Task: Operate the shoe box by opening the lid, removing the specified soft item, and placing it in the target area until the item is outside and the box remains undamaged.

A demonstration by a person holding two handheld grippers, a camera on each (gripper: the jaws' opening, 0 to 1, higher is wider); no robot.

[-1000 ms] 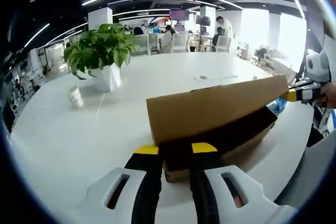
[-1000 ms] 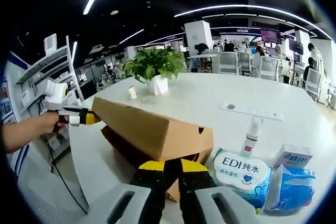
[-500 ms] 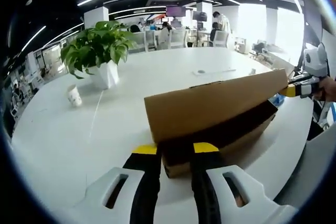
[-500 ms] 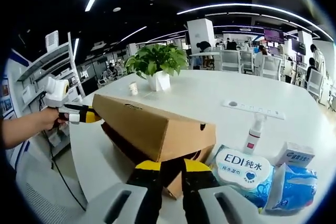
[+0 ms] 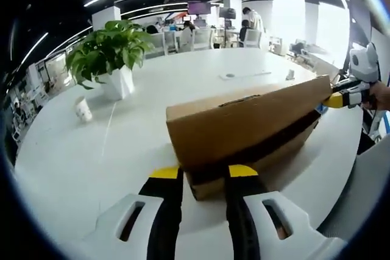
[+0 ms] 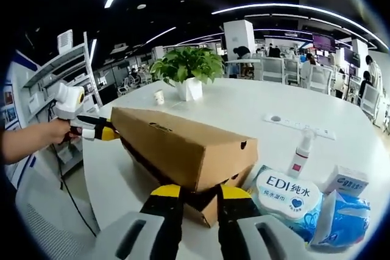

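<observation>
Your left gripper: fingers stand parallel with a narrow gap, tips at the near end of the shoe box, straddling the lid edge. Can't tell whether they actually pinch the cardboard or just sit against it.

Your right gripper: same picture from the opposite end, with its fingers a narrow gap apart and tips at the box's end corner. Grip is not resolvable here either. In the left gripper view that gripper shows at the far end of the box, yellow tip touching the lid; in the right gripper view your left gripper touches the far end likewise, with your hand behind it.

Box: plain brown cardboard, long, lying on the white desk near its edge. Lid is raised a little and tilted, with a dark gap between lid and base along the long side. Small round hole in the lid's end face. No visible tears or crushing. Contents hidden.

Just beside the box on the desk: a wet-wipes pack marked EDI, a blue soft pack, a small white carton, a spray bottle. Well apart: a potted plant, a paper cup, and a power strip.
</observation>
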